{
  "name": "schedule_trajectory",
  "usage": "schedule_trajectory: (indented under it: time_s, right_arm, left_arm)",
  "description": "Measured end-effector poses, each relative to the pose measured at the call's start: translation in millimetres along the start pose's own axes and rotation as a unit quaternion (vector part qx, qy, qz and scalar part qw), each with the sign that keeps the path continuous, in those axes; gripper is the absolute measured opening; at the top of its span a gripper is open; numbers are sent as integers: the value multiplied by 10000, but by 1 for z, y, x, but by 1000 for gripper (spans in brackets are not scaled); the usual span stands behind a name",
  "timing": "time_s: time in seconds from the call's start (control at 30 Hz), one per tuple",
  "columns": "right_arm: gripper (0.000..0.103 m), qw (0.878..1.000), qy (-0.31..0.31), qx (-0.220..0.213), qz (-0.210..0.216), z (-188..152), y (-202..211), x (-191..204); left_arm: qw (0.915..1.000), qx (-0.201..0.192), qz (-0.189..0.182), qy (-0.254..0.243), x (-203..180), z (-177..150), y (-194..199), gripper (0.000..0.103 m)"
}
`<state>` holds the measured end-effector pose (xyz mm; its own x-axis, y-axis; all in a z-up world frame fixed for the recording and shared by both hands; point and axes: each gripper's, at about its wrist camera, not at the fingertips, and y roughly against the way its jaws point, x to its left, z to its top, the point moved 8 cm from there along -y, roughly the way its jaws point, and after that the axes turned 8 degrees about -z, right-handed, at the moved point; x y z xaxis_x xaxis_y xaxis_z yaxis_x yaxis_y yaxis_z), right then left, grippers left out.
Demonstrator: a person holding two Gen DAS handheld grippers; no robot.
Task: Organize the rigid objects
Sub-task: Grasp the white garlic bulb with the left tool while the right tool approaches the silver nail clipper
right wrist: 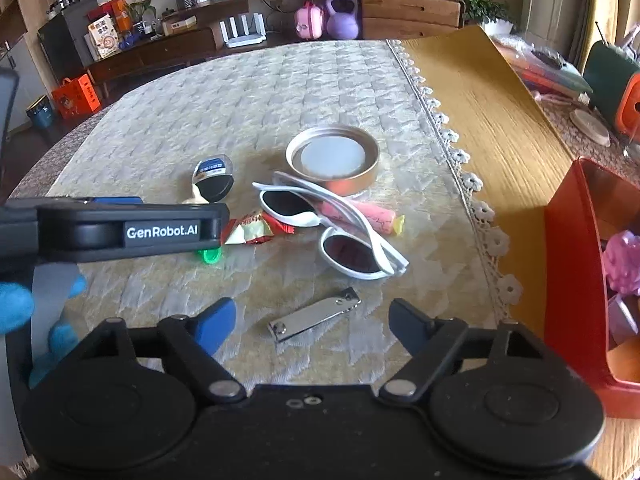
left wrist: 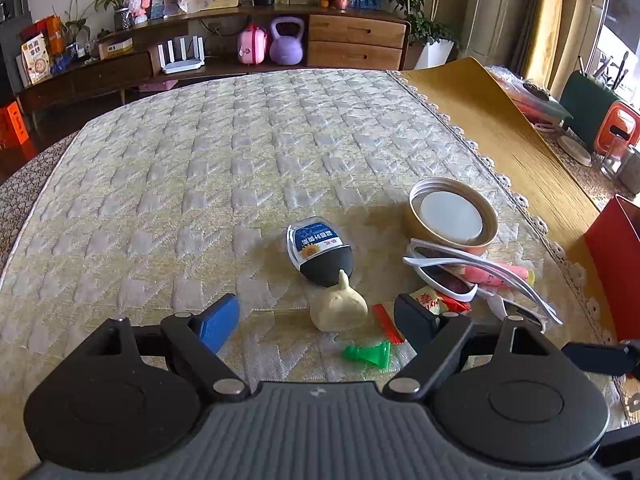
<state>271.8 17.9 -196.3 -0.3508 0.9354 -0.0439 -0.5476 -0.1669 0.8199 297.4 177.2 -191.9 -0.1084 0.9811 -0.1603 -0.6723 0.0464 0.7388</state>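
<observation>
Right gripper [right wrist: 312, 322] hangs with fingers spread wide, nothing gripped, the nail clipper [right wrist: 314, 314] lying flat between them on the desk [right wrist: 200, 120], likely next for the red box [right wrist: 568, 280]; left gripper [left wrist: 316, 322] fingers equally open, empty, bracketing the garlic bulb [left wrist: 338, 308] beside the sunglasses [left wrist: 452, 276]

I see a woven, matt quilted cloth [right wrist: 248, 92] with a lace edge. On it lie shiny metal nail clippers [right wrist: 314, 314], glossy white plastic sunglasses [right wrist: 340, 236], a brushed gold metal lid [right wrist: 333, 160] and a crinkly foil wrapper [right wrist: 250, 232].
</observation>
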Motion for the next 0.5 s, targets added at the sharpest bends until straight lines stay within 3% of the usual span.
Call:
schedule_trajectory:
  time_s: [0.07,0.2,0.27,0.5]
  right_arm:
    - [77,9999,-35,104,-56,-2,-5,1]
    - [75,9998,-40,196,-57,-6,-10,6]
    - [75,9997,75,165,-135,-7,-11,9]
    - [71,9986,426,84,-314,-10,-12,15]
  left_arm:
    - [10000,17,-26,26,1,-1,-2,75]
    - [10000,76,-24,-12,0,-2,-5,69]
    - [9999,129,-2,-83,-1,-4,-8,59]
    - [9997,99,-11,-235,-6,-3,-9,47]
